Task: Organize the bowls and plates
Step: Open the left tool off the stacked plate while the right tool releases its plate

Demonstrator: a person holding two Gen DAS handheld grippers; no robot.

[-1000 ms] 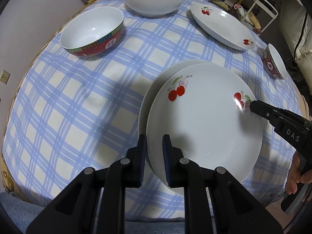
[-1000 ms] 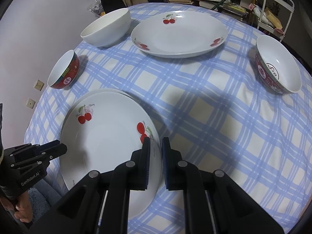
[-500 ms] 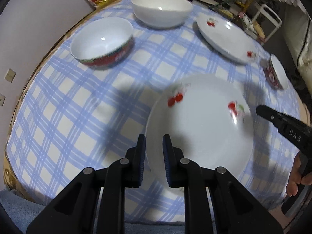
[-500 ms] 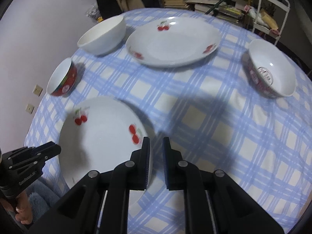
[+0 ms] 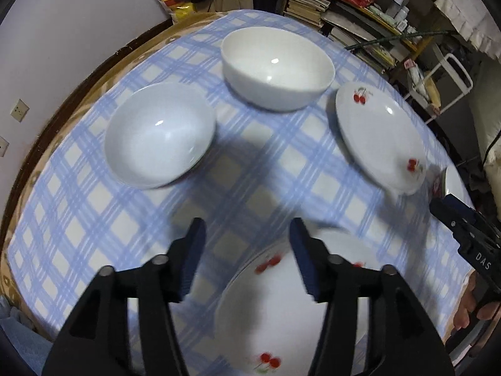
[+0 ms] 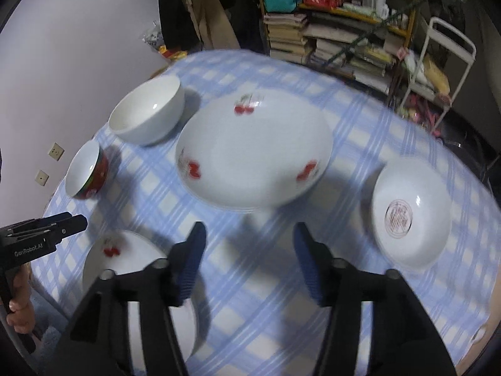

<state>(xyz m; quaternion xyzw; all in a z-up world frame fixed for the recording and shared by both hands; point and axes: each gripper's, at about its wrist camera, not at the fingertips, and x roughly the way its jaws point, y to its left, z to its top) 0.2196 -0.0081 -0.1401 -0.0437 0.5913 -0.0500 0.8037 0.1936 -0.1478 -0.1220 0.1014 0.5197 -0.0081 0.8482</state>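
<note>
Two stacked white cherry plates (image 5: pixel 275 310) lie at the near table edge; they also show in the right wrist view (image 6: pixel 131 266). My left gripper (image 5: pixel 247 257) is open and empty above their far rim. My right gripper (image 6: pixel 247 260) is open and empty over the cloth. A third cherry plate (image 6: pixel 253 156) lies ahead of it, also in the left view (image 5: pixel 379 138). A plain white bowl (image 5: pixel 275 69) and a red-sided bowl (image 5: pixel 159 134) stand beyond the left gripper. Another red-patterned bowl (image 6: pixel 410 216) stands at the right.
The round table has a blue-checked cloth (image 5: pixel 266 169) with a wooden rim (image 5: pixel 94 72). Shelves of books (image 6: pixel 341 47) and a white rack (image 6: pixel 438 62) stand behind the table. A wall with sockets (image 6: pixel 54 152) is at the left.
Both grippers have opened and let go of the top cherry plate, which now rests on the lower one. Both have lifted and tilted toward the far dishes.
</note>
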